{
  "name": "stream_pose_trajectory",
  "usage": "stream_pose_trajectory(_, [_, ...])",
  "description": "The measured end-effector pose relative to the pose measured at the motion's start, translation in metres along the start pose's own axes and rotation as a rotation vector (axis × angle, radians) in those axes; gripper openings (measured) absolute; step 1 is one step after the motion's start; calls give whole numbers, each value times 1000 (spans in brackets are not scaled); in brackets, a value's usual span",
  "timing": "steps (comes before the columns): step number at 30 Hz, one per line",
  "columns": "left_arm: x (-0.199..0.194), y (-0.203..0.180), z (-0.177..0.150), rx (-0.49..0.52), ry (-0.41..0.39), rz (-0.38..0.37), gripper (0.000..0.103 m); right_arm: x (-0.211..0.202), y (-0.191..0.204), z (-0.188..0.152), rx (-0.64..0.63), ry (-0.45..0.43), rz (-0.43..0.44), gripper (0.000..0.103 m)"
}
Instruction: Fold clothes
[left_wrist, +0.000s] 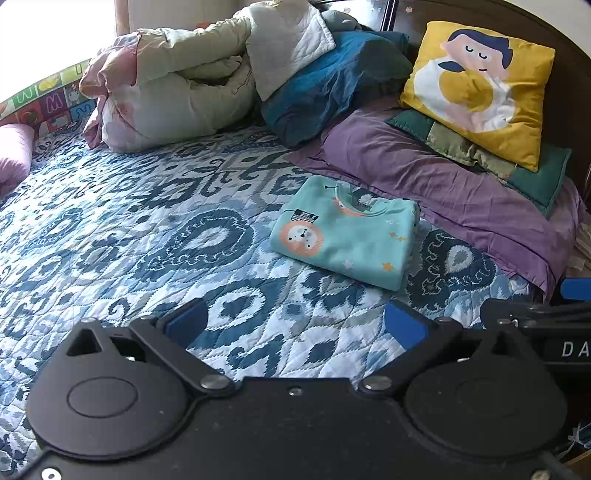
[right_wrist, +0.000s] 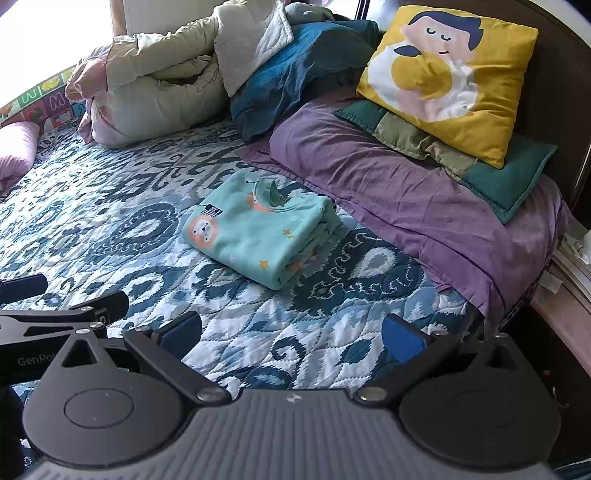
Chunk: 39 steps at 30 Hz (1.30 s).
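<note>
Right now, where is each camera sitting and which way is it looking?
Left wrist view: sits on the left gripper, looking across the bed at the folded teal shirt; its open fingers show, with the right gripper at the right edge.
Right wrist view: sits on the right gripper, facing the same way; the left gripper shows at left.
Both share the shirt, yellow pillow and quilt.

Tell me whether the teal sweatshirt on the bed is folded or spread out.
Folded. The teal sweatshirt lies as a compact rectangle on the quilt, stacked layers showing at its right edge, no sleeves sticking out.
</note>
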<state>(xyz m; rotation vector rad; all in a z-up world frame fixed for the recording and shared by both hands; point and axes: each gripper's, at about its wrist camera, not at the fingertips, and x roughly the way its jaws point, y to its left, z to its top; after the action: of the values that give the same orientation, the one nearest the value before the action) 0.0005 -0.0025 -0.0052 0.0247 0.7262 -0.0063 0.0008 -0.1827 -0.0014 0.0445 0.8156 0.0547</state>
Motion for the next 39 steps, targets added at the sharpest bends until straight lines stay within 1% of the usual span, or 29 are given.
stream_pose_trajectory(7, [4,-4,1,6,1,1,102,7,-6,0,19,0,18,103])
stream_pose_trajectory(14, [21,2,5,-22,18,-71,103,35,-21,11,68,-10,74,103])
stream_pose_trajectory(17, [38,4,12,-17,34,-73,103,48,-27,16,89,-15,98,103])
stream_pose_trajectory(19, [50,7,18,2,33,-91,103,56,-32,19,103,-18,114,103])
stream_pose_trajectory(21, [61,9,25,34,1,-109,103,64,-36,22,117,-21,130,103])
stream_pose_trajectory(24, [82,8,39,90,2,-120,103,76,-42,27,138,-26,154,103])
stream_pose_trajectory(27, [104,12,57,94,-8,-134,103,88,-48,31,159,-30,178,103])
stream_pose_trajectory(30, [126,19,69,75,-12,-188,103,100,-55,36,180,-35,202,103])
stream_pose_trajectory(31, [133,21,73,68,-13,-206,103,105,-51,36,201,-29,214,103])
stream_pose_trajectory(32, [141,23,77,62,-15,-225,103,110,-57,38,226,-26,230,103])
stream_pose_trajectory(33, [148,26,81,58,-16,-240,103,116,-60,39,234,-32,234,103])
stream_pose_trajectory(35, [165,28,89,76,-25,-243,102,129,-59,44,226,-45,222,102])
stream_pose_trajectory(36, [172,28,91,88,-25,-242,102,136,-59,47,227,-48,224,99])
stream_pose_trajectory(38, [188,29,95,104,-12,-237,96,150,-59,51,233,-44,231,92])
stream_pose_trajectory(39, [194,29,96,103,-1,-243,95,156,-58,53,234,-42,233,84])
